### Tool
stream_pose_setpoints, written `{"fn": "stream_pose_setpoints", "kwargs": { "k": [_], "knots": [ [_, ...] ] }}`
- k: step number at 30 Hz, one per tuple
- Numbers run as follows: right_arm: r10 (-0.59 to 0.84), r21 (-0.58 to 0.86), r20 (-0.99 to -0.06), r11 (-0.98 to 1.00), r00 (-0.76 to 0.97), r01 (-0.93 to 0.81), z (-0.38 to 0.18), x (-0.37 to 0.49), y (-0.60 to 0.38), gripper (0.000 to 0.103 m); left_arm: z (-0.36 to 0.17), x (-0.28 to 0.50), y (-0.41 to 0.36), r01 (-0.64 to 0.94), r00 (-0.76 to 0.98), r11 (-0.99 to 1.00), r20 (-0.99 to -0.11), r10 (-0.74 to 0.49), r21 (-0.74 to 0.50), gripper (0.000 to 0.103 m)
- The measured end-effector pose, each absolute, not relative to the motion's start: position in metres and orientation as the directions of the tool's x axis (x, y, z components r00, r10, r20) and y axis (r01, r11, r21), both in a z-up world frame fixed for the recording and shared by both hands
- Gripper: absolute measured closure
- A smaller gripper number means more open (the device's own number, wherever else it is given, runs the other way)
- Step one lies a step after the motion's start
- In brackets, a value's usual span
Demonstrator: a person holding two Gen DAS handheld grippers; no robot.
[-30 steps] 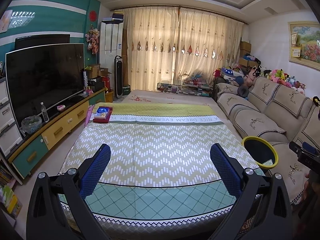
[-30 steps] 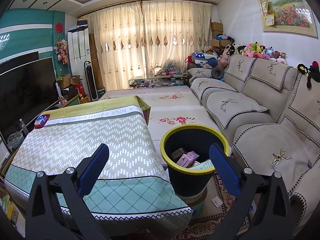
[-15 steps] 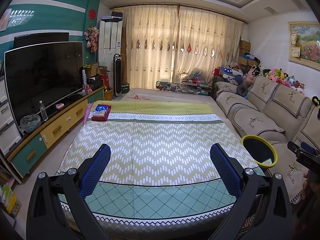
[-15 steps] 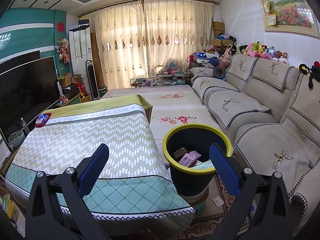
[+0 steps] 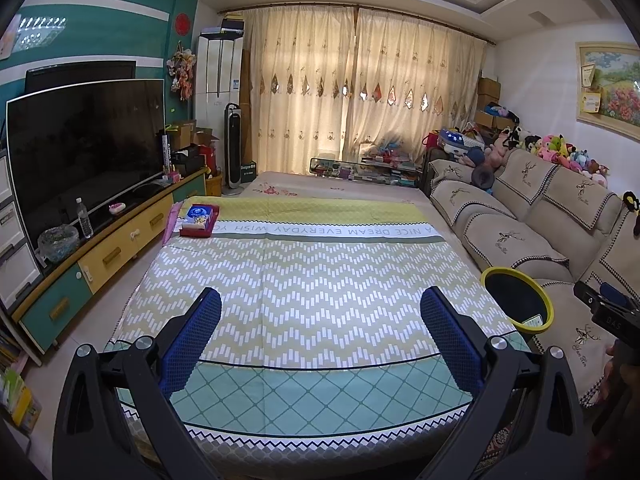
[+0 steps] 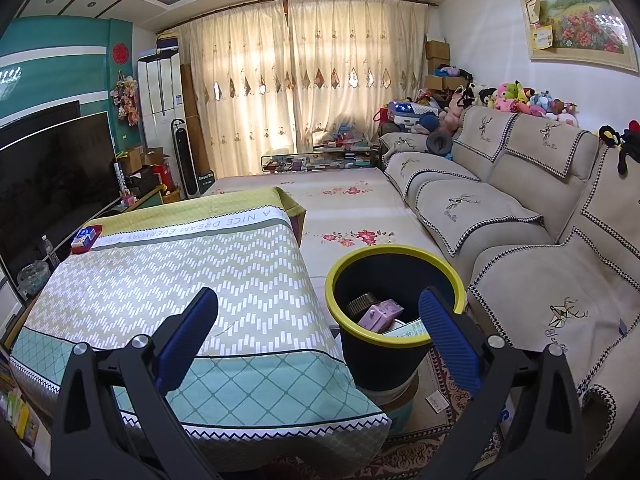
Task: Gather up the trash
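Right gripper (image 6: 318, 318) jaws wide apart, nothing between blue pads (image 6: 188, 334). Bin (image 6: 394, 350), black with yellow rim, stands on floor between table (image 6: 168, 288) and sofa (image 6: 520, 248). Inside bin: pink box (image 6: 380, 314), dark ridged item (image 6: 359, 303), printed paper (image 6: 410, 329). Right pad overlaps bin's rim in view. Table covered by zigzag-pattern cloth; red tray (image 6: 85, 239) with blue box at far left corner. TV (image 6: 48, 184) at left. Curtains (image 6: 304, 92) at back. Plush toys (image 6: 516, 100) along sofa top.
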State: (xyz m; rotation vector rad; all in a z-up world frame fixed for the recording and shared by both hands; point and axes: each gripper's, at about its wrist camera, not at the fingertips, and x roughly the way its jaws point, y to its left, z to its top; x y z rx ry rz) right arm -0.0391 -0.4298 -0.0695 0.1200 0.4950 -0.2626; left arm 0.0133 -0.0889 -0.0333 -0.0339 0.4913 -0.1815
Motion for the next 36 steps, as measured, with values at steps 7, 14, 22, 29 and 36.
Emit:
{"fn": "stream_pose_setpoints", "kwargs": {
  "k": [7,14,22,29,36],
  "knots": [
    [-0.214,0.054,-0.487,0.96,0.847,0.274,-0.074,-0.038,-0.43,0.007,-0.033,0.013,-0.089,0.165,0.866,0.983,-0.466,-0.183,-0.079,0.005],
    [-0.213,0.054,-0.488,0.961,0.847,0.273,-0.075,-0.037,-0.43,0.007,-0.037,0.014,-0.092,0.168,0.863,0.983,-0.47,-0.185,-0.079,0.005],
    [-0.213,0.054,-0.489,0.96,0.846,0.273,-0.073,-0.038,-0.432,0.007,-0.042,0.013,-0.096,0.169,0.859,0.982,-0.475,-0.189,-0.085,0.005],
    [-0.212,0.053,-0.491,0.961,0.845,0.272,-0.074,-0.038,-0.431,0.007,-0.042,0.013,-0.096,0.169,0.859,0.982,-0.476,-0.19,-0.086,0.005],
    [-0.209,0.051,-0.494,0.962,0.844,0.268,-0.078,-0.039,-0.429,0.007,-0.045,0.014,-0.096,0.164,0.854,0.981,-0.483,-0.193,-0.101,0.005]
  ]
}}
